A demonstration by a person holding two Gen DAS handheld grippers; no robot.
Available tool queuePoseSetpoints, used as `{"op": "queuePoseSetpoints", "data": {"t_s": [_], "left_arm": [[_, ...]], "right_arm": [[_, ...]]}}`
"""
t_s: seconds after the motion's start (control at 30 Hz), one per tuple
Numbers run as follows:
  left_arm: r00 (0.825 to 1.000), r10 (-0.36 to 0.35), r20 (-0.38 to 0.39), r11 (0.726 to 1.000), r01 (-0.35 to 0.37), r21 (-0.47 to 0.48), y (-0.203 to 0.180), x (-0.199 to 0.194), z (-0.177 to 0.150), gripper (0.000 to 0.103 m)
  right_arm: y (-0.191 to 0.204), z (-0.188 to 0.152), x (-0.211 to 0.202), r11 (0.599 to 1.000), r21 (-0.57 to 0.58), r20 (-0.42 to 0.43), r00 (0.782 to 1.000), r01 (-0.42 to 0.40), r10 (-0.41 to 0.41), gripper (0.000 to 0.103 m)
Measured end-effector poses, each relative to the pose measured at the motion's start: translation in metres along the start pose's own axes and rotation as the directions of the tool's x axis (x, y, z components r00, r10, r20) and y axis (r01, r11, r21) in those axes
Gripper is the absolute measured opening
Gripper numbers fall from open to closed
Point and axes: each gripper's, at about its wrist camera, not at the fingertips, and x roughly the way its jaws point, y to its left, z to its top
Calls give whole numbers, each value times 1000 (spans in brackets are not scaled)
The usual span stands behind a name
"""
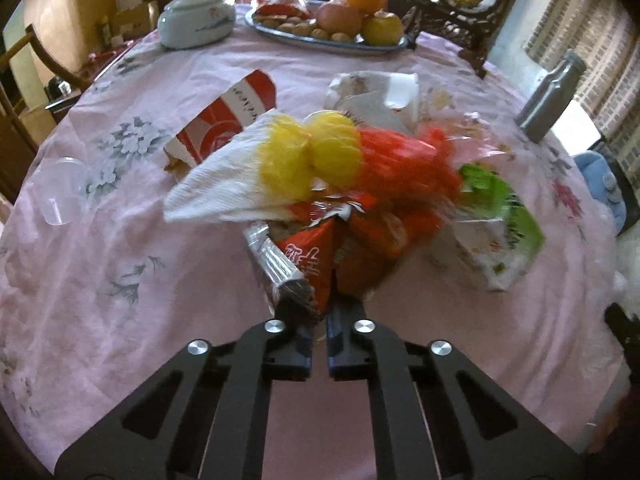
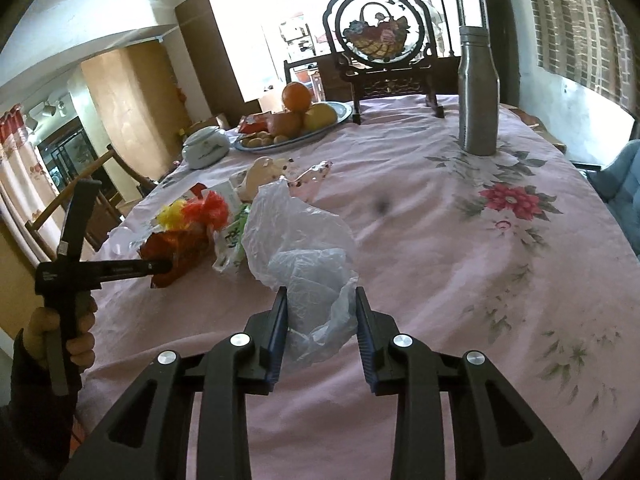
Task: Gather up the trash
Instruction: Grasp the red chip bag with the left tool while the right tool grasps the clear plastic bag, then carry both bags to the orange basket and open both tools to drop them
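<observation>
Closest in, the left gripper [image 1: 320,312] has its jaws pinched tight on the crimped silver edge of a red snack wrapper [image 1: 308,256], which carries large white characters I cannot read. In the right wrist view a hand [image 2: 60,336] in a dark sleeve grips this tool's handle at the near left edge of the table, and the tool slants down toward the trash.

The right gripper [image 2: 322,312] points down at the pink floral tablecloth [image 2: 460,280] with its jaws partly apart; a crumpled clear plastic bag [image 2: 304,256] sits between them, and whether the pads press it I cannot tell.

Just beyond the wrapper lies the heap of trash: a white paper napkin [image 1: 216,188], yellow and red-orange mesh netting [image 1: 344,156] and a green and white packet [image 1: 496,232] with blurred print. To the left lies a clear plastic cup [image 1: 64,192] on its side. Farther back sit a red and white paper box [image 1: 228,120] with small illegible writing, and crumpled white paper [image 1: 376,96].

At the far right stands a steel bottle [image 2: 478,92]. Farthest off are a pale lidded pot [image 1: 196,20], a fruit platter [image 1: 332,36] and a carved stand holding a round basket picture [image 2: 378,36].
</observation>
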Motion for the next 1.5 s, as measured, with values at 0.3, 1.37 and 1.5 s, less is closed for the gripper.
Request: {"op": "queuePoseSetpoints", "data": {"t_s": [0.3, 1.37, 1.5], "left_arm": [[987, -103, 123, 994, 99, 35, 1, -76, -37, 4], [823, 358, 440, 887, -152, -437, 201, -330, -249, 4], [808, 503, 307, 758, -242, -606, 270, -331, -302, 4]], "right_arm": [[21, -2, -18, 999, -39, 27, 999, -35, 36, 33], [398, -71, -83, 622, -412, -273, 742, -666, 612, 32], [476, -118, -52, 533, -405, -443, 669, -743, 597, 32]]}}
